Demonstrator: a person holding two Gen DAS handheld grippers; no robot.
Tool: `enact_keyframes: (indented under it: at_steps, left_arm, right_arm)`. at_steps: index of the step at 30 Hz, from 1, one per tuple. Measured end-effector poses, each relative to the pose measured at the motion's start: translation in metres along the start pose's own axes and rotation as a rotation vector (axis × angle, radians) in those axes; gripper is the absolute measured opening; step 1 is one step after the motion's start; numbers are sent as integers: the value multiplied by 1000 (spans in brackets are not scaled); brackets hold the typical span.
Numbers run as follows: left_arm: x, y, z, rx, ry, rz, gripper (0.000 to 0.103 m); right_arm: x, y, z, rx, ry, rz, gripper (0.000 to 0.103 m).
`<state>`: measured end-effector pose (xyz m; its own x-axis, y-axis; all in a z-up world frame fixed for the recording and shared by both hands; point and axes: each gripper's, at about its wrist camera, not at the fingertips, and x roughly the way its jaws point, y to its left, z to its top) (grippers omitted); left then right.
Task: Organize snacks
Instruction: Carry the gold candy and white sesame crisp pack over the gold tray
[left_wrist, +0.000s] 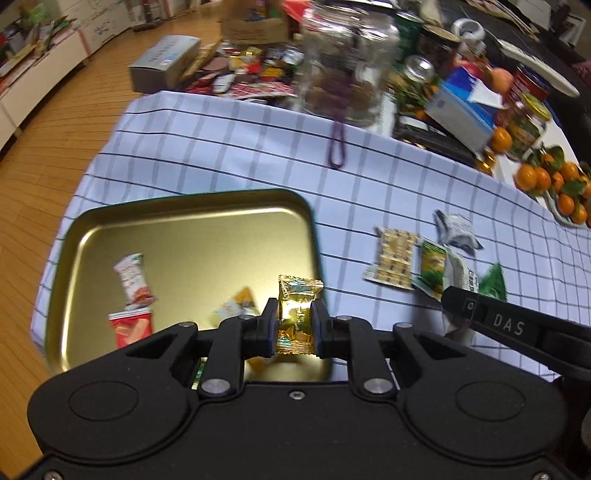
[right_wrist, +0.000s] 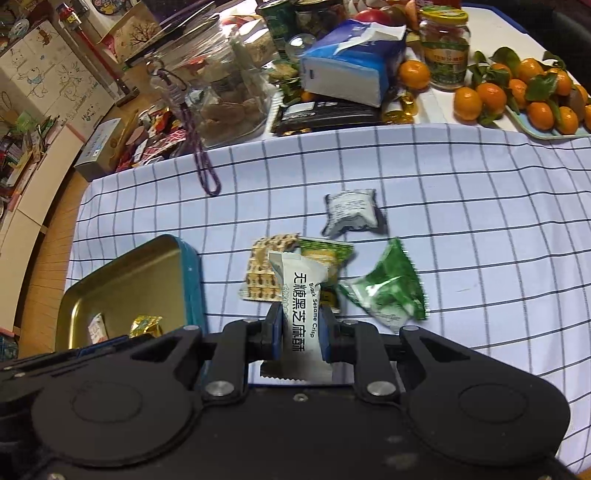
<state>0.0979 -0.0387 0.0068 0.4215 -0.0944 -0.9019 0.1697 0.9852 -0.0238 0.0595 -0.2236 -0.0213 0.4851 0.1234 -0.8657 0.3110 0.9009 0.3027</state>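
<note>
My left gripper (left_wrist: 294, 322) is shut on a gold foil snack (left_wrist: 297, 314), held above the right part of a gold tin tray (left_wrist: 192, 229) with a teal rim. In the tray lie a white-and-red packet (left_wrist: 133, 280), a red packet (left_wrist: 130, 328) and a yellow-white packet (left_wrist: 236, 304). My right gripper (right_wrist: 301, 334) is shut on a white black-sesame-crisp packet (right_wrist: 299, 295), just right of the tray (right_wrist: 136, 273). On the checked cloth lie a patterned beige packet (right_wrist: 264, 269), a green-yellow packet (right_wrist: 327, 254), a green triangular packet (right_wrist: 388, 291) and a grey-white packet (right_wrist: 351, 212).
At the back of the table stand a glass jar (right_wrist: 221, 88) with a purple cord (right_wrist: 201, 158), a blue tissue pack (right_wrist: 351, 70), a labelled jar (right_wrist: 445, 48) and a tray of mandarins (right_wrist: 524, 96). The cloth's left edge drops to a wooden floor (left_wrist: 55, 147).
</note>
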Motion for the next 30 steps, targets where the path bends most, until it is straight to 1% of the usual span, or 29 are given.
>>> enact_keyframes:
  at_steps: [4,9,15,20,26,30]
  left_arm:
    - [-7,36,2,-75,-19,34,24]
    - [-11,77,2,-149,-35,102,24]
    - [-13,120,4,-251,-49,163,24]
    - [-6,140,2,-284,-42,229,24]
    - [7,152,0,-303,-14,274,24]
    - [13,161,2,-341,-3,290,24]
  right_arm:
    - [7,23,1,-19,5,33,21]
    - [16,58,-2,-74,-2,83,21]
    - [27,86,-13,-135,7,107,21]
    - [32,103,-20,-176,3,123,21]
    - [35,114,-23,-212,-10,138,21]
    - [34,119,-24,-227,-14,154,21]
